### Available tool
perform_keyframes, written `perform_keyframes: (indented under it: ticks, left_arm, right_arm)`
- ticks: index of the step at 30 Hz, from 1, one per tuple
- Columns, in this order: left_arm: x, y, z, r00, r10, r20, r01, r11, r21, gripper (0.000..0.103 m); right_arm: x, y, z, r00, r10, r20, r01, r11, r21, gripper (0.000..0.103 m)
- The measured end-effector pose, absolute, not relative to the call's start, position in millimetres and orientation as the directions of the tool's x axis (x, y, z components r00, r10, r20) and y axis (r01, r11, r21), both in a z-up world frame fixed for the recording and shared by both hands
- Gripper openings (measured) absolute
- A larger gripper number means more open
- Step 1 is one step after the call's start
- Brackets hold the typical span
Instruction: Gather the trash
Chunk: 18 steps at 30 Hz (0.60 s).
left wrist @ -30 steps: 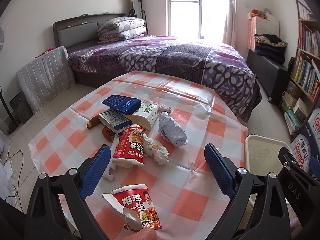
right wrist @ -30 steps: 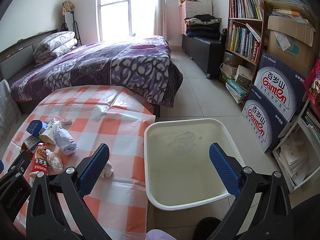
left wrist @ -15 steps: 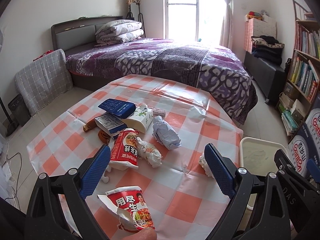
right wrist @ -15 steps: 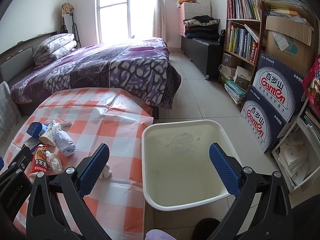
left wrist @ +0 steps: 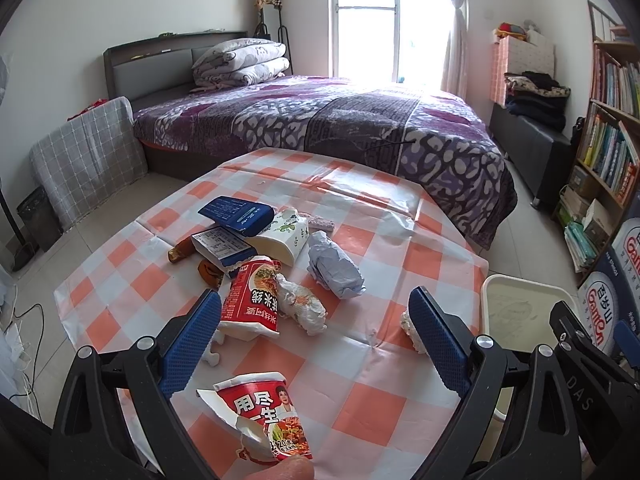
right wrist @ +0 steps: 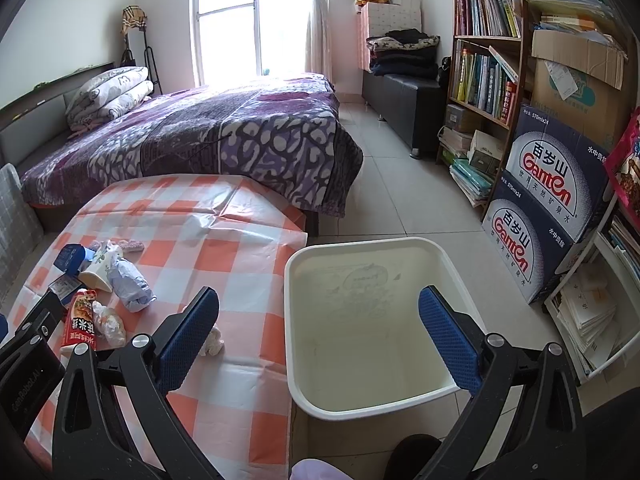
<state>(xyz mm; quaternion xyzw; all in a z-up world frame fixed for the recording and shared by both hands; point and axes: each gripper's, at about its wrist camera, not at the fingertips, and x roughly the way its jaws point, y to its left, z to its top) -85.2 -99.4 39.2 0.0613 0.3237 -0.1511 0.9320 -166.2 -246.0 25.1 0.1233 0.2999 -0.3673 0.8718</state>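
Observation:
Trash lies on a table with an orange-and-white checked cloth point(left wrist: 360, 372): a red noodle cup point(left wrist: 252, 300), a second torn red cup point(left wrist: 268, 420) at the near edge, a crumpled wrapper point(left wrist: 302, 308), a pale blue paper wad point(left wrist: 334, 270), a white tissue box point(left wrist: 284, 236), blue packets point(left wrist: 236, 210) and a small white tissue wad point(right wrist: 212, 340). My left gripper point(left wrist: 314, 344) is open and empty above the table's near part. My right gripper point(right wrist: 318, 332) is open and empty above the white bin point(right wrist: 296, 344), which stands on the floor right of the table.
A bed with a purple patterned cover point(left wrist: 360, 128) stands behind the table. A bookshelf point(right wrist: 484, 64) and stacked Ganten water boxes point(right wrist: 544, 200) line the right wall. Tiled floor point(right wrist: 400, 200) lies between bed and shelves.
Both views have pulled back and risen slightly; the trash pile sits a little farther from my left gripper. Both grippers stay open.

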Motion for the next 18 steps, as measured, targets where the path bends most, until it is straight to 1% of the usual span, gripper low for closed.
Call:
perform_keyframes:
  ticks: [18]
  left_arm:
    - [-83.8,-97.4,38.8,0.742,-0.239,-0.627,0.319,0.948,0.017,0.092]
  right_arm:
    - [-165.2,-245.2,23.1,0.548,-0.562,-0.62,0.716,0.699,-0.001,0.096]
